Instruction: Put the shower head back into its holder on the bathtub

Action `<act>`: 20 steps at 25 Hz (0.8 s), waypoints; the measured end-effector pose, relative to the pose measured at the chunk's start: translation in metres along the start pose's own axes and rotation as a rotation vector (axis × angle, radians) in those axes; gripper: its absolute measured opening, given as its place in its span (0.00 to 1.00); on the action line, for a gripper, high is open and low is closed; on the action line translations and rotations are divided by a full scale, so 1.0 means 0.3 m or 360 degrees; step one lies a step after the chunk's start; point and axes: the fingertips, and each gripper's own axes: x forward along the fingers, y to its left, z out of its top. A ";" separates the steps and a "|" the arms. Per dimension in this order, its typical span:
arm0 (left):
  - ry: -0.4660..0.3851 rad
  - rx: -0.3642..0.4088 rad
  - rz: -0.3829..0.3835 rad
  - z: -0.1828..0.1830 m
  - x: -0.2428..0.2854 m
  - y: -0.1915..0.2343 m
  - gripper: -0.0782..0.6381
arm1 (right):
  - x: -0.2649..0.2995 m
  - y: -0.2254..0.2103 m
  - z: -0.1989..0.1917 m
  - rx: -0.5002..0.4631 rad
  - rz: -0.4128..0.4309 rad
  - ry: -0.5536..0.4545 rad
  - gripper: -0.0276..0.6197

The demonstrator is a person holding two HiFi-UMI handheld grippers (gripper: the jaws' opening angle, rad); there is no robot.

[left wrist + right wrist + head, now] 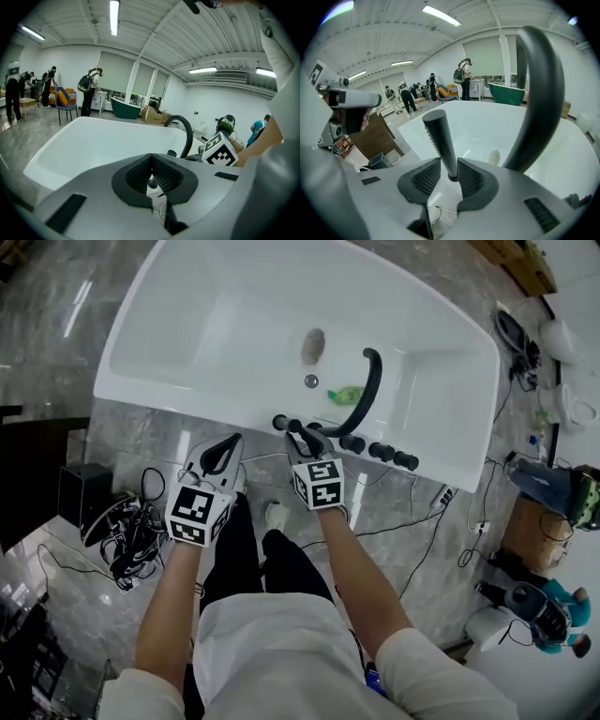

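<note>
A white bathtub (159, 381) has a black arched faucet (367, 395) and a row of black fittings (380, 451) along its near rim. My right gripper (449, 176) is shut on the slim black shower head (440, 136), which sticks up and forward from between the pads. In the head view the right gripper (306, 440) hangs over the near rim, just left of the faucet's base. My left gripper (222, 454) is beside it, over the floor in front of the tub. In the left gripper view its pads (161, 173) meet at the tips with nothing held.
A small green object (345, 394) lies in the tub near the drain (311, 381). Tangled cables (127, 540) and a black box (80, 493) sit on the floor at the left. More gear and cords (525, 521) crowd the right. People stand far back (89, 91).
</note>
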 end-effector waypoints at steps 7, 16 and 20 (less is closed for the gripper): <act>-0.0051 0.0024 0.0054 0.068 -0.061 -0.069 0.12 | -0.134 0.019 0.066 -0.0019 0.0061 -0.0092 0.11; -0.0169 0.0021 0.0126 0.182 -0.197 -0.214 0.12 | -0.390 0.056 0.162 -0.0032 0.0182 -0.0272 0.07; -0.0207 0.0062 0.0161 0.215 -0.260 -0.292 0.12 | -0.518 0.072 0.202 -0.0039 0.0218 -0.0373 0.07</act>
